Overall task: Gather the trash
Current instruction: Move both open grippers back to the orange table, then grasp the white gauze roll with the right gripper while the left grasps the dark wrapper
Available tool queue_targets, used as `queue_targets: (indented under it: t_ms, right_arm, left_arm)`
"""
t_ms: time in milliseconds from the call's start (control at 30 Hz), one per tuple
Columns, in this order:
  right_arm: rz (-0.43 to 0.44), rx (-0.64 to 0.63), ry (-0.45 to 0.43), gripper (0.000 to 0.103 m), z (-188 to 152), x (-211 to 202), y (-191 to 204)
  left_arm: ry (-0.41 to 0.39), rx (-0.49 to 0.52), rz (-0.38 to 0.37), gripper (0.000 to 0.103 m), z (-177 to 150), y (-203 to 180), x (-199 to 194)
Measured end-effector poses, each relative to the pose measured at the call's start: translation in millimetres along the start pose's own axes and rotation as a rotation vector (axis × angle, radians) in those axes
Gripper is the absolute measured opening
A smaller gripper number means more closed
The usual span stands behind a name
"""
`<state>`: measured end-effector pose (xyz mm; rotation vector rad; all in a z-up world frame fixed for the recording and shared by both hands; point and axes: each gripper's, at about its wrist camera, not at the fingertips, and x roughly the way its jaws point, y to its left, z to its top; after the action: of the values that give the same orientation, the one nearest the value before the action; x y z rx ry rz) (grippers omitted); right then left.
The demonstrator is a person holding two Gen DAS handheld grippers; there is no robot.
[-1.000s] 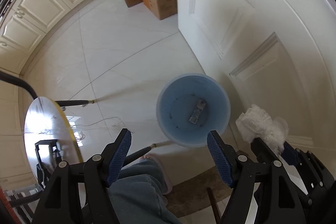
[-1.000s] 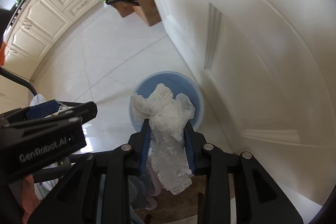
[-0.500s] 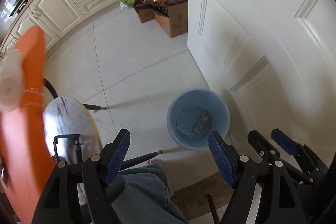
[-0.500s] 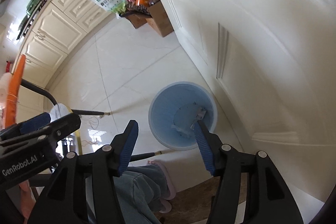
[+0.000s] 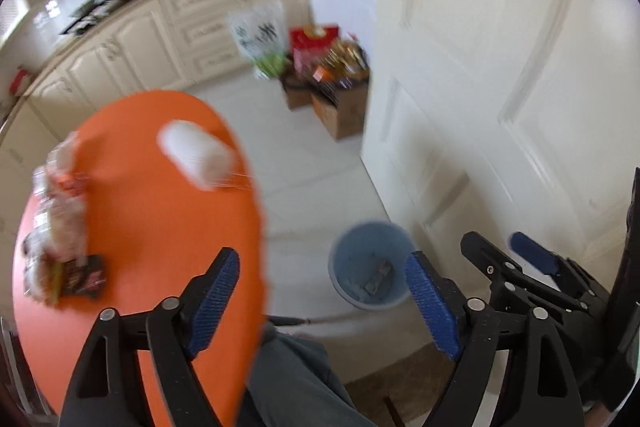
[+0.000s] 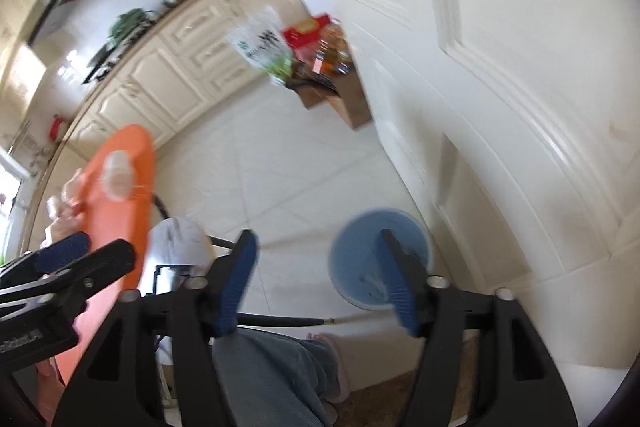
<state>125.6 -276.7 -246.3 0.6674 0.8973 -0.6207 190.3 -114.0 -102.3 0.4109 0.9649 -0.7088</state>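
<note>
A light blue bin (image 5: 372, 263) stands on the floor by the door, with a grey scrap (image 5: 378, 277) lying inside it. My left gripper (image 5: 322, 261) hangs high above the floor, its jaws opening with nothing between them. On the orange tabletop (image 5: 140, 207) to the left lie a white wad (image 5: 196, 155), clear wrappers (image 5: 60, 211) and a dark wrapper (image 5: 84, 279). My right gripper (image 6: 318, 239) is above and left of the bin (image 6: 356, 259), its jaws opening and empty. Each gripper shows beside the other: the right gripper (image 5: 496, 243) and the left gripper (image 6: 100, 247).
A white panelled door (image 5: 500, 87) rises right of the bin. Cardboard boxes of groceries (image 5: 340, 95) and a rice bag (image 5: 260, 39) stand by cream cabinets (image 5: 140, 43). A person's jeans-clad leg (image 6: 272, 367) and pink slipper (image 6: 336, 355) are below, and a thin table leg (image 6: 280, 321) crosses.
The right gripper let go of the white crumpled wad and opened wide. Both grippers rose, so the bin looks smaller and the orange tabletop with its trash came into view.
</note>
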Motion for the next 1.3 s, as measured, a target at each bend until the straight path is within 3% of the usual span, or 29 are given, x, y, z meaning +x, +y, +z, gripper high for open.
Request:
queue_targets:
  t_ms: [67,267,633,833,1067,1300]
  right_arm:
    - [0.016,-0.054,-0.044,0.089,2.3,-12.2,24.7]
    - [0.107,-0.204,-0.064,0.09,6.7,-27.8,100.7]
    - [0.136,-0.452,-0.082,0.1,9.4,-17.7,207.9]
    - [0.073,-0.574,-0.002,0.101,12.7,38.1,242.8]
    - [0.003,-0.667,0.074,0.099,20.3,113.2,267.0]
    - [-0.053,-0.723,0.114,0.08,23.9,157.3,272.7]
  left_arm:
    - [-0.038,-0.05,0.02,0.083,-10.5,25.0,-23.7]
    - [-0.112,-0.213,0.124,0.084,-49.6,103.6,-79.3]
    - [-0.123,-0.509,0.261,0.09,-98.5,210.3,-127.1]
    - [-0.066,-0.622,0.271,0.09,-103.0,244.5,-120.4]
    - [0.023,-0.709,0.233,0.09,-75.2,273.8,-74.7]
    - [0.098,-0.761,0.183,0.09,-60.8,276.5,-27.4]
